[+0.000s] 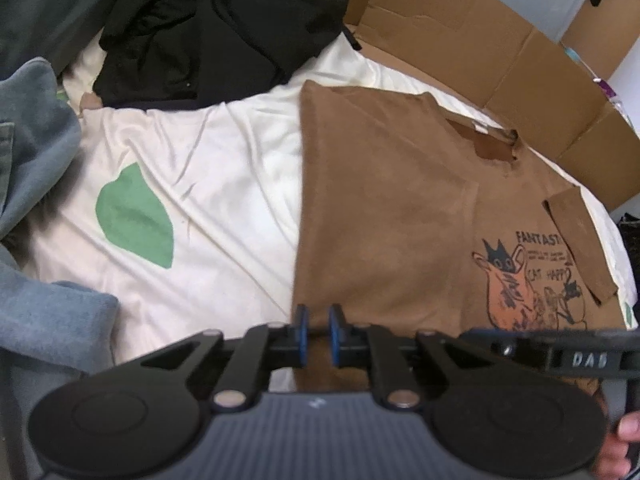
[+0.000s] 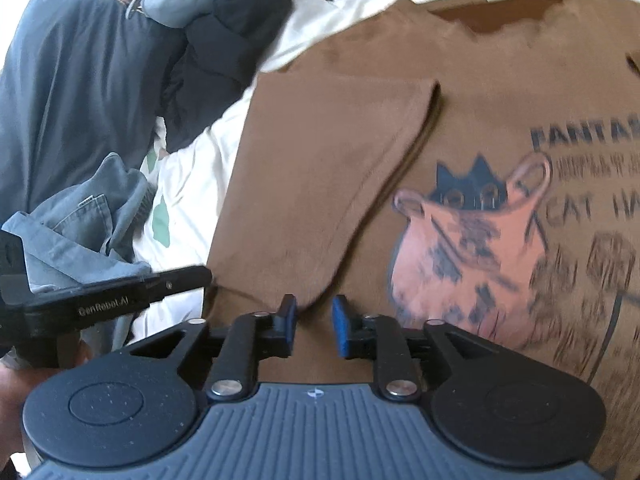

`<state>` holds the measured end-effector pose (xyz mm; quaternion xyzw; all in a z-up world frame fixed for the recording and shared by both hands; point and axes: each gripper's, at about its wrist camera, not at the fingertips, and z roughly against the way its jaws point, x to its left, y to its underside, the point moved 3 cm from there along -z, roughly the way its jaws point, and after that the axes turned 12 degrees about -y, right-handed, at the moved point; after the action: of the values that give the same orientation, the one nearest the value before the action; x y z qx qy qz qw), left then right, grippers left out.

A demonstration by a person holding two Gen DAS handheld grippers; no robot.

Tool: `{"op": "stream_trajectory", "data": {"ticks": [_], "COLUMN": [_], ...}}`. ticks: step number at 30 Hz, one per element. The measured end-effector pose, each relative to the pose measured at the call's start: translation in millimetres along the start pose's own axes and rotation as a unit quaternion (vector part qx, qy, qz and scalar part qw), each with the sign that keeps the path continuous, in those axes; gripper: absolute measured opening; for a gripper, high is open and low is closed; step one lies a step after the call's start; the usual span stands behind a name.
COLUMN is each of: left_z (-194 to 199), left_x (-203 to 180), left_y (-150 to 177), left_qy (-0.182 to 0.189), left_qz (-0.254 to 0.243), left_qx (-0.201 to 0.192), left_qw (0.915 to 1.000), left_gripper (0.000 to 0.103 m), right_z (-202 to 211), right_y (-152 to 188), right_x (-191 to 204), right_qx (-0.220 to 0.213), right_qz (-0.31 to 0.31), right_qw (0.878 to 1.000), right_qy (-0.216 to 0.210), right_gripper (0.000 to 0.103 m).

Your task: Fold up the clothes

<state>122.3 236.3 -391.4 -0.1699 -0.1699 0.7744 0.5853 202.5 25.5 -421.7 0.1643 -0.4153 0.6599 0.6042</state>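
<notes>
A brown T-shirt [image 1: 384, 208] with a cat print [image 2: 468, 248] lies flat on the white sheet [image 1: 208, 168]. Its left side is folded inward, the sleeve flap [image 2: 332, 168] lying over the chest. My left gripper [image 1: 318, 330] sits at the shirt's near left edge, its blue pads nearly together with brown cloth pinched between them. In the right wrist view its black tip [image 2: 200, 278] meets that same edge. My right gripper [image 2: 315, 316] hovers low over the shirt just right of it, jaws apart. The folded flap's near corner lies between the pads, which do not press it.
A heap of black clothes [image 1: 208, 28] lies at the far side of the sheet, blue-grey garments [image 1: 36, 152] at the left. Flattened cardboard [image 1: 480, 40] stands behind the shirt. A dark grey duvet [image 2: 72, 92] is bunched far left. A hand [image 1: 630, 436] shows at lower right.
</notes>
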Motion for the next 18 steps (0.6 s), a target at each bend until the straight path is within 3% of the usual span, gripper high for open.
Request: {"op": "stream_trajectory", "data": {"ticks": [3,7,10,11,18], "left_z": [0.9,-1.5,-9.7,-12.0,-19.7], "left_x": [-2.6,-7.9,-8.6,-8.5,-6.1], "left_y": [-0.7,-0.7,0.4,1.5,3.3], "left_qy": [0.006,0.015,0.011,0.008,0.002], "left_qz": [0.002,0.000,-0.005,-0.006,-0.011], "left_qx": [-0.006,-0.010,-0.001,0.003,0.010], "left_qw": [1.0000,0.9998,0.9999,0.9999,0.9999], "left_gripper": [0.011,0.011,0.011,0.010,0.008], "right_z": [-3.0,-9.8,-14.2,-13.1,7.4], "right_y": [2.4,-0.2,-2.6,-4.3,-13.6], "right_x": [-2.3,-14.5,-22.1,-23.0,-16.7], "right_qx": [-0.009,-0.023,-0.026,-0.027,-0.052], "right_qz": [-0.026,-0.083,-0.107,-0.110,-0.112], "right_qw": [1.000,0.996,0.994,0.993,0.992], "right_qy": [-0.008,-0.027,-0.026,-0.024,-0.035], "right_gripper": [0.038,0.036,0.018,0.001,0.000]}}
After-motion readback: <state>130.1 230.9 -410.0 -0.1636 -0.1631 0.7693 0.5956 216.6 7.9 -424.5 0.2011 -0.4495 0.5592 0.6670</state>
